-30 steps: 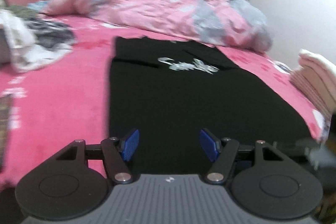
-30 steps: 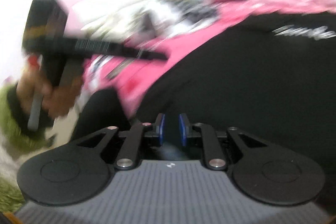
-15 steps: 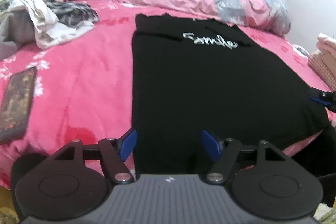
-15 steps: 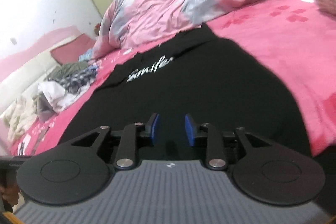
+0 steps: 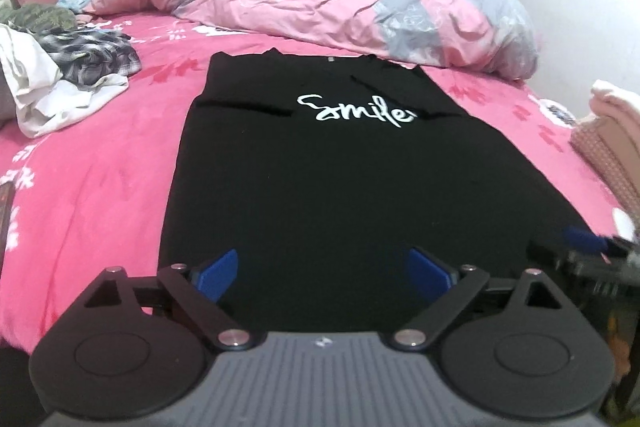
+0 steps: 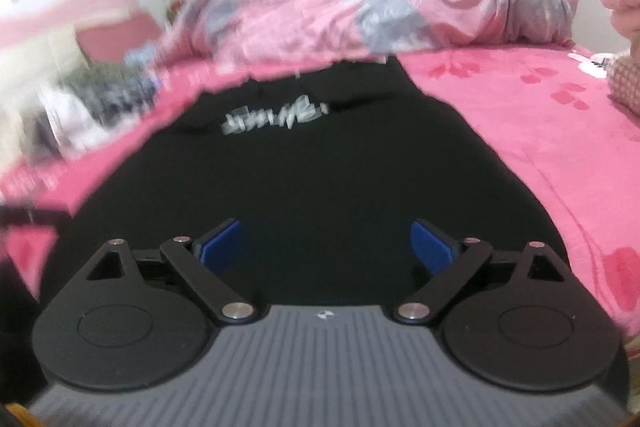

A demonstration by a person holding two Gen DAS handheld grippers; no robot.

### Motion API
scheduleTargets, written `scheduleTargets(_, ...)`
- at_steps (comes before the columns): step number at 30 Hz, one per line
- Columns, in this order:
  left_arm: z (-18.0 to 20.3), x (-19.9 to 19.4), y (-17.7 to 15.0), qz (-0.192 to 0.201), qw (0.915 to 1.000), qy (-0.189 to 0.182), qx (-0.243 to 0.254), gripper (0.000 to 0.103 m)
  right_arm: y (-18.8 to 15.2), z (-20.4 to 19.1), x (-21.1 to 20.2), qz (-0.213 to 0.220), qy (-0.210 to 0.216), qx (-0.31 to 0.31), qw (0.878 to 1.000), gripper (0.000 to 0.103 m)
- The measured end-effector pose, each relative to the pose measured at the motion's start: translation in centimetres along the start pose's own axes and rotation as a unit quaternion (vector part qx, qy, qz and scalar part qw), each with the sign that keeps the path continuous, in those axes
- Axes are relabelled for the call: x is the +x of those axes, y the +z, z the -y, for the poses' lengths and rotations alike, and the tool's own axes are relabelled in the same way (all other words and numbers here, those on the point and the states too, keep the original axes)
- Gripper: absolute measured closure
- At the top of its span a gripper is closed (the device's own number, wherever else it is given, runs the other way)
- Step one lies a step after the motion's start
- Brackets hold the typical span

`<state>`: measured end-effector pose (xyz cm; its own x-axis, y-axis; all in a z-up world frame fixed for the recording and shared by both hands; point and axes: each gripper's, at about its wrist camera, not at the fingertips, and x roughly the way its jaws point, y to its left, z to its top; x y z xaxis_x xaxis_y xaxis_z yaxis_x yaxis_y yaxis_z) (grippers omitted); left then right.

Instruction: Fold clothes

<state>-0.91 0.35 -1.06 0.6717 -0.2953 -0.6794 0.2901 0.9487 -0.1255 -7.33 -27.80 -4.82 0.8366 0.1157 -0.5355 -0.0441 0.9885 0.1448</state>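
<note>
Black shirt (image 5: 320, 187) flat beyond both empty, opening tongs: left tongs (image 5: 324, 269), right tongs (image 6: 326, 247).

A black shirt (image 5: 320, 187) is being seen lying flat on the pink bed (image 5: 88, 187), front side up, its length running away from the near edge toward the far side. White script reading "Smile" (image 5: 356, 111) is being shown across the chest, sharp in the left wrist view and blurred in the right wrist one. The sleeves are lying folded inward over the body, so that the sides are forming a long straight-edged rectangle. The collar (image 5: 320, 58) is pointing toward the far end, and the hem is reaching the near edge of the bed. The cloth (image 6: 320, 167) is lying smooth, with only faint creases near the chest.
</note>
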Motion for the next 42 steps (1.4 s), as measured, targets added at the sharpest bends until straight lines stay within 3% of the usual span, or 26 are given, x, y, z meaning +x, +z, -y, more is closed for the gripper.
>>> scheduleTargets(3,0.0,2.0,0.7,-0.016,0.9994,0.026,-0.014,0.004,-0.4,-1.2,1.5,-0.029,-0.036,-0.032,0.998,0.011)
scheduleTargets(8,0.2,5.2,0.1,-0.074,0.9951,0.066,0.002,0.003,-0.4,-1.9,2.8,-0.038,-0.044,-0.05,0.997,0.001)
scheduleTargets(11,0.4,5.4,-0.6,-0.069,0.9944,0.078,0.018,0.0,-0.5,-2.0,3.4,-0.048,-0.044,-0.052,0.997,0.001)
scheduleTargets(22,0.8,6.0,-0.1,-0.093,0.9911,0.095,0.002,0.0,-0.2,-2.0,3.6,-0.064,-0.046,-0.033,0.996,0.001)
scheduleTargets(42,0.2,6.3,0.2,-0.108,0.9906,0.082,-0.012,0.0,-0.3,-1.4,3.6,-0.062,-0.033,-0.031,0.997,0.001)
